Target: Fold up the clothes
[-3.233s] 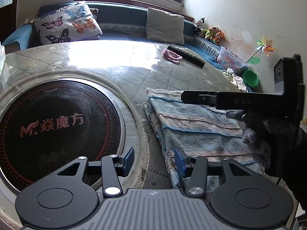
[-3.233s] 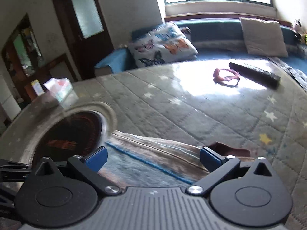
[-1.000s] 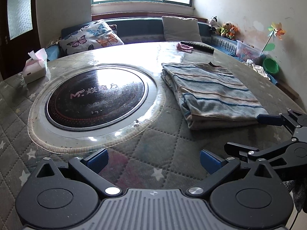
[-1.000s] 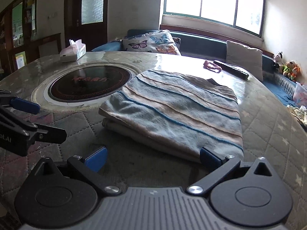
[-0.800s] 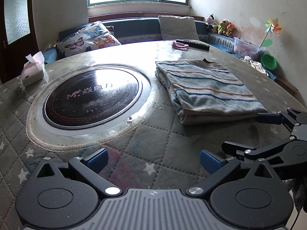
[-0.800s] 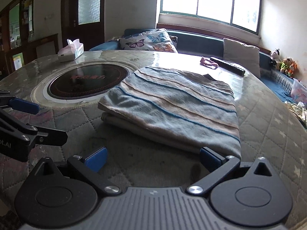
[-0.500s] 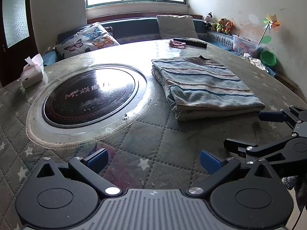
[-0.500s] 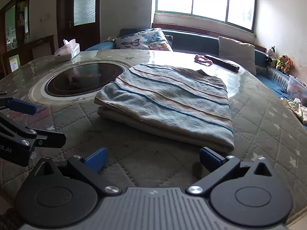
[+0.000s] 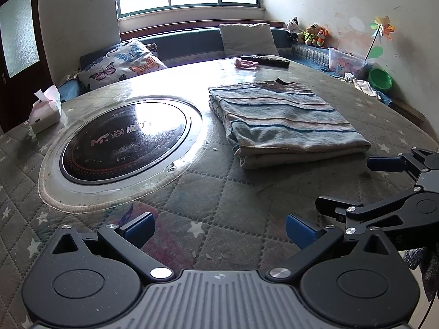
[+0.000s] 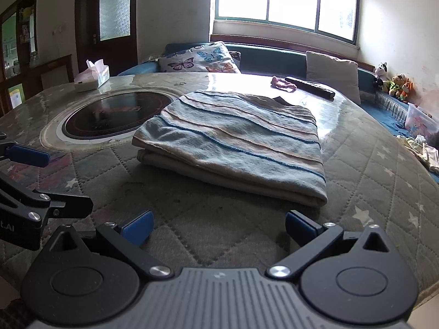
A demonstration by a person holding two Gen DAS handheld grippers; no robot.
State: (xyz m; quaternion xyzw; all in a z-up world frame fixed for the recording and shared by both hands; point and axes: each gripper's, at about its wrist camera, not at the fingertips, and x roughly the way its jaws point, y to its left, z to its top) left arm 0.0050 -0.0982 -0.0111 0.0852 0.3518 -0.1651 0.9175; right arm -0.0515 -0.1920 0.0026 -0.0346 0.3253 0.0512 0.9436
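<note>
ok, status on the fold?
Left gripper and right gripper both open, empty, short of the cloth. Striped garment folded flat on table. Nothing in the way.

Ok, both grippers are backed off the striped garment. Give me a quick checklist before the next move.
1. Left gripper open, holding nothing: ok.
2. Right gripper open, holding nothing: ok.
3. Striped garment lies folded in a flat stack, clear of both grippers: ok.
4. Garment clear of the round black cooktop: ok, beside it, not overlapping.
5. Folded edges aligned: near edge looks even; far edge with the dark tag cannot tell.
6. Another garment to fold within reach: cannot tell; only loose cloth at the far right.
</note>
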